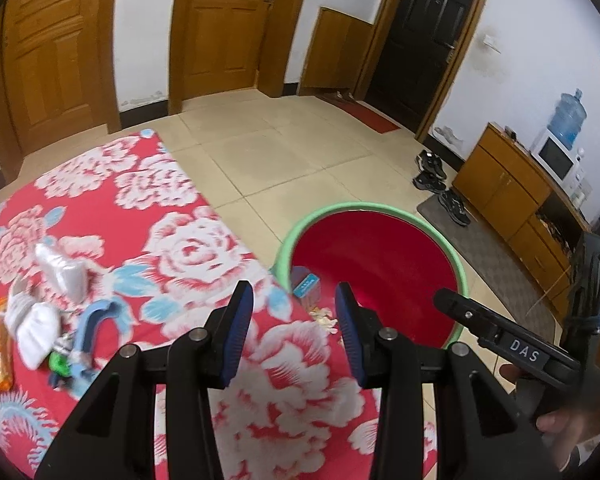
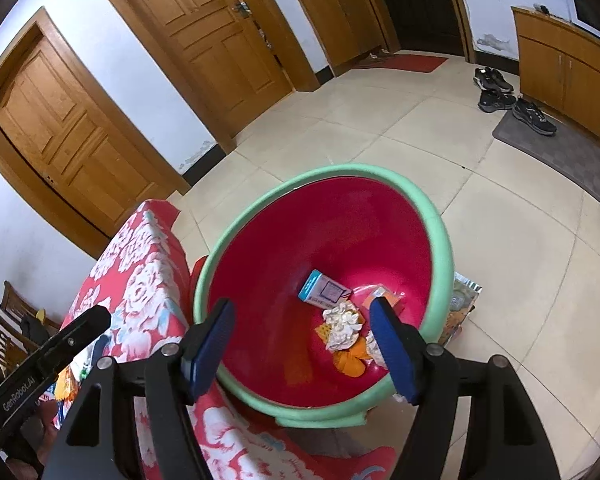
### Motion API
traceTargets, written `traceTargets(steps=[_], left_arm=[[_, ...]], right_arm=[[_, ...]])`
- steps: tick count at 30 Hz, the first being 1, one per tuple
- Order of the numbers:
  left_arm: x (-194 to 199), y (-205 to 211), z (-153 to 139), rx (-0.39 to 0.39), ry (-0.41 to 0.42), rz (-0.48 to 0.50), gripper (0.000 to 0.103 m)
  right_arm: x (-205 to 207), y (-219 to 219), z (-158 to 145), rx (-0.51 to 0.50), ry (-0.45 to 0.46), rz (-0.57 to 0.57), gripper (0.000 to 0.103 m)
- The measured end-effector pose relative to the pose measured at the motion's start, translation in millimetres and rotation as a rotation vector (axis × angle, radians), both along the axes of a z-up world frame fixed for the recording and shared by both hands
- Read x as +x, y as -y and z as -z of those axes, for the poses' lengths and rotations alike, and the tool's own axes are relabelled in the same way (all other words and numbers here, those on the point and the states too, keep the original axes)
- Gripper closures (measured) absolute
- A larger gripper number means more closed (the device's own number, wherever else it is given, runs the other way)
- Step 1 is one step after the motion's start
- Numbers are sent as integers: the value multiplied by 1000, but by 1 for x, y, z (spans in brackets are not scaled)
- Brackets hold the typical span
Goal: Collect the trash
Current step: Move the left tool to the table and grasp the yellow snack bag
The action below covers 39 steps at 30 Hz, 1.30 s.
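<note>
Your right gripper (image 2: 302,346) hangs wide open and empty, directly above the red bin (image 2: 440,240); a small box (image 2: 320,290) and crumpled paper (image 2: 342,326) lie below it. Your left gripper (image 1: 296,332) is partly open, holding nothing, over the floral cloth (image 1: 188,240).

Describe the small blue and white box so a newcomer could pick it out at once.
Find the red basin with the green rim on the floor beside the floral-covered table. At its bottom lies a little heap of trash; the small blue and white box sits at the far edge of it. It alone is a crisp rectangle, unlike the crumpled white tissue and orange wrapper beside it.
</note>
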<state>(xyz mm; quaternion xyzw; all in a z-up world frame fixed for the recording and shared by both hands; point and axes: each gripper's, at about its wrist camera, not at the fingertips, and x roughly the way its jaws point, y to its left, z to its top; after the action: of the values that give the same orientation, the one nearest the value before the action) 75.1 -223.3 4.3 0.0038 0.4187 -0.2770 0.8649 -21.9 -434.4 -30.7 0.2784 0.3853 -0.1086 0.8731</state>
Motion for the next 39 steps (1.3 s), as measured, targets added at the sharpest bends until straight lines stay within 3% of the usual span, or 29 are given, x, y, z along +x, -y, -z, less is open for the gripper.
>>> traceTargets(steps=[27,39], left_arm=[[1,-153,-8,8,38,-295,60],[13,-211,3,76,38,-413,60]], right_arm=[[12,-91,-17,-24,4,-166,24],[29,-130,-19,-52,-13,-237,22]])
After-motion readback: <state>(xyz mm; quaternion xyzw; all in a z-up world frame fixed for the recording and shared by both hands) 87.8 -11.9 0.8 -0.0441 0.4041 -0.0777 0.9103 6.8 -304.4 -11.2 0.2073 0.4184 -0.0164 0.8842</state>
